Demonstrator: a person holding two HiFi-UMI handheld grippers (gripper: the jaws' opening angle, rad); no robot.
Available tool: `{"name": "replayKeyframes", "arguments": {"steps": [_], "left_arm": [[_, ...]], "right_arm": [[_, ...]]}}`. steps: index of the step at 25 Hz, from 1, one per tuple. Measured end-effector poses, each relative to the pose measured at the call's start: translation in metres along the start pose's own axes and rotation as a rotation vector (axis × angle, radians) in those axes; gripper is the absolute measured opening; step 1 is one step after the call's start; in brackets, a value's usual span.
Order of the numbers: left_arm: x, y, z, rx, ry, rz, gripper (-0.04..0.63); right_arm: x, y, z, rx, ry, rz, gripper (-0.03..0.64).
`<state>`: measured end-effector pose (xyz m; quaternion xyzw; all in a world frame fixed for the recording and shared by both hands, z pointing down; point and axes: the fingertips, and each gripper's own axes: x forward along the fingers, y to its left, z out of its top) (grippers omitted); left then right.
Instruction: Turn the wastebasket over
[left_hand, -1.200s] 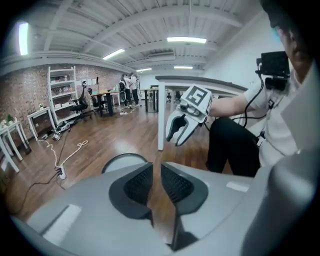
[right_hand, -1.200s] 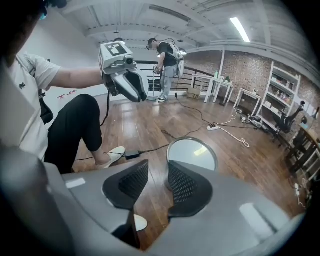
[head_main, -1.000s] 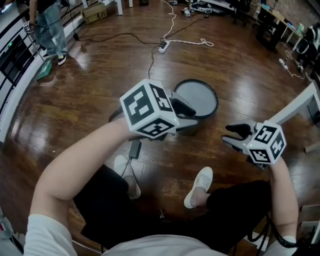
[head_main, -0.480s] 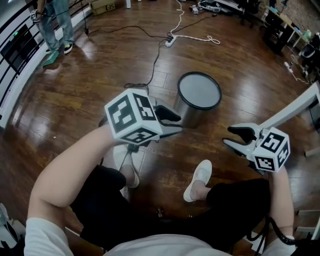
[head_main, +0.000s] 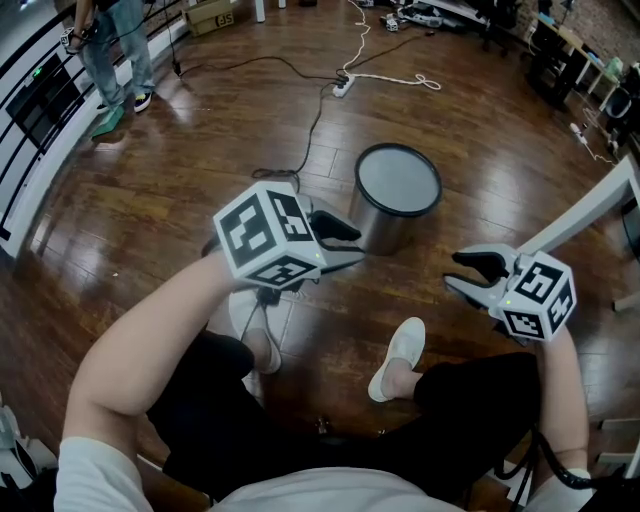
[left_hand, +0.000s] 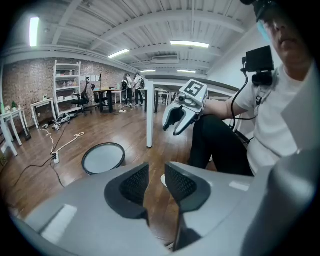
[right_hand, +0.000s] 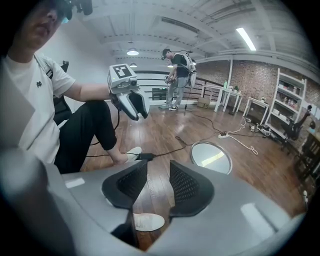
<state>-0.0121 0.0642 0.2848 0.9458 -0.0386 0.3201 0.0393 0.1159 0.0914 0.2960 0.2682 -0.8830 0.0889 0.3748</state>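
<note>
Since a second ago the left gripper (head_main: 350, 243) has drawn back toward the seated person's lap and away from the wastebasket (head_main: 398, 182), whose near side it then covered. Over the last half second neither gripper has shifted. At the far left of the head view another person (head_main: 110, 45) stands on the wooden floor (head_main: 180, 180). The left gripper hangs above the seated person's left shoe (head_main: 252, 338), its jaws parted by a narrow gap with only floor showing between them. A black cable (head_main: 310, 125) runs from a white power strip (head_main: 342, 86) down toward that shoe. Just right of the left gripper, and apart from it, the wastebasket stands on the floor. It is a shiny metal cylinder with a flat grey round face in a dark rim turned upward. Farther right, the right gripper (head_main: 460, 273) is held above the floor beyond the right shoe (head_main: 398, 368), clear of the wastebasket. Its jaws are closing with nothing between them. A white table leg (head_main: 590, 212) slants behind it at the right edge.
</note>
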Motion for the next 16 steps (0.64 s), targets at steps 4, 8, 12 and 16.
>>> {"name": "replayKeyframes", "arguments": {"steps": [4,8,12,16], "left_arm": [[0.0008,0.0010,-0.0018,-0.009,0.007,-0.001,0.100],[0.0040,0.0012,-0.0037,-0.006,0.012,-0.003,0.100],[0.0050,0.0017,-0.0039,-0.012,0.006,-0.006,0.100],[0.0059,-0.0008,-0.0058,-0.007,0.021,-0.008,0.101]], "right_arm": [[-0.0028,-0.0001,-0.0002,0.005,-0.004,-0.002,0.143],[-0.0027,-0.0001,-0.0012,0.005,-0.005,-0.004,0.141],[0.0000,0.0009,0.0026,-0.004,-0.010,-0.002,0.138],[0.0015,0.0034,0.0026,-0.009,-0.001,0.007,0.137]]}}
